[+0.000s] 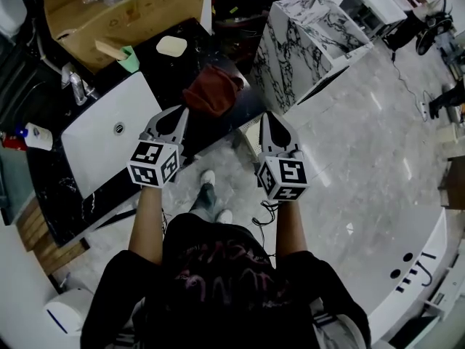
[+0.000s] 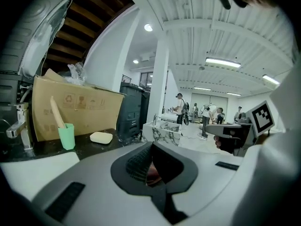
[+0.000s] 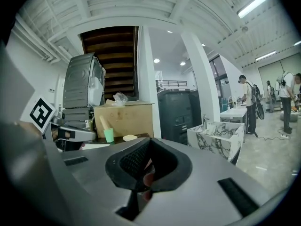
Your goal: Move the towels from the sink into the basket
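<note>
A dark red, crumpled cloth heap (image 1: 213, 89) lies on the black counter (image 1: 171, 75), to the right of the white sink (image 1: 98, 147). The sink's basin shows no towel. My left gripper (image 1: 182, 110) hangs over the sink's right edge with its tip just left of the red heap and its jaws shut on nothing. Over the floor past the counter's corner, my right gripper (image 1: 265, 115) is shut and empty too. In the left gripper view the jaws (image 2: 151, 144) meet, with a sliver of red behind them. The right gripper view (image 3: 149, 140) shows the same. I cannot make out a basket.
Behind the sink are a faucet (image 1: 78, 87), a green cup with a wooden stick (image 1: 128, 58), a pale soap bar (image 1: 172, 46) and a cardboard box (image 1: 109, 6). A marble block (image 1: 309, 38) stands to the right. A white tub (image 1: 414, 260) sits lower right. People stand far off (image 2: 207, 117).
</note>
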### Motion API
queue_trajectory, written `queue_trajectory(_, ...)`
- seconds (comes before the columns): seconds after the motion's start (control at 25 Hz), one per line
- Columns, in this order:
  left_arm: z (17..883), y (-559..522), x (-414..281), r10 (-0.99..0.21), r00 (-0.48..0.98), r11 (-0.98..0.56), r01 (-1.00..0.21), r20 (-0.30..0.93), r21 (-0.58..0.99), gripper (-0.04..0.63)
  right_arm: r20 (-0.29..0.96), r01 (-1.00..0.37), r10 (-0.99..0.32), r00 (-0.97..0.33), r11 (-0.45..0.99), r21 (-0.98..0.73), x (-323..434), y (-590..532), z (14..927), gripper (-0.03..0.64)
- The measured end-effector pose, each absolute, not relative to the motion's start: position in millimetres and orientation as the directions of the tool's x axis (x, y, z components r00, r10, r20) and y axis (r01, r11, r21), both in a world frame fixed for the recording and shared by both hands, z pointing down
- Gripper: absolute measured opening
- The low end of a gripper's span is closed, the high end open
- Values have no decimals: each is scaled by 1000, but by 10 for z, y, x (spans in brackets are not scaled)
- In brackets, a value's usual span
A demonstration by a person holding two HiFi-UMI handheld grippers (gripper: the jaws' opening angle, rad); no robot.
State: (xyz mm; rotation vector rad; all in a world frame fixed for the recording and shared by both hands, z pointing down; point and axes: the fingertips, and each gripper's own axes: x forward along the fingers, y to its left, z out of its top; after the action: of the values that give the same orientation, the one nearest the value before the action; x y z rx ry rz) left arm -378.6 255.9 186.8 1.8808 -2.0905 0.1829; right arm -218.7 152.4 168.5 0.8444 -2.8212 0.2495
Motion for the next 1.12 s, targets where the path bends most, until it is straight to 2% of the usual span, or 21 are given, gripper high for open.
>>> queue_trajectory(0.28,2138,2185,-3920,-923,-36,82,-991,383,106,9,237,-575,-543,-806,813,-94,-2277,1232,1764,15)
queue_trajectory(0.32,2175,2142,-3923,-918,-28,74,-992,395,103,20,238,-577,-544,-804,812,-93,-2278,1210,1772,14)
queue_trajectory(0.4,2237,2057,-3917,-907,-13,57,-994,421,93,117,240,-581,-548,-801,809,-93,-2262,1179,1786,15)
queue_trajectory(0.52,2312,1926,-3926,-891,9,27,-997,455,72,146,254,-588,-551,-795,803,-98,-2231,1166,1800,15)
queue_trajectory(0.72,2520,1705,-3974,-848,46,-20,-998,528,55,239,258,-603,-567,-783,792,-90,-2161,1126,1818,14)
queue_trajectory(1.12,3033,1427,-4039,-736,85,-66,-996,671,54,287,296,-654,-606,-738,750,-97,-2009,981,1963,15)
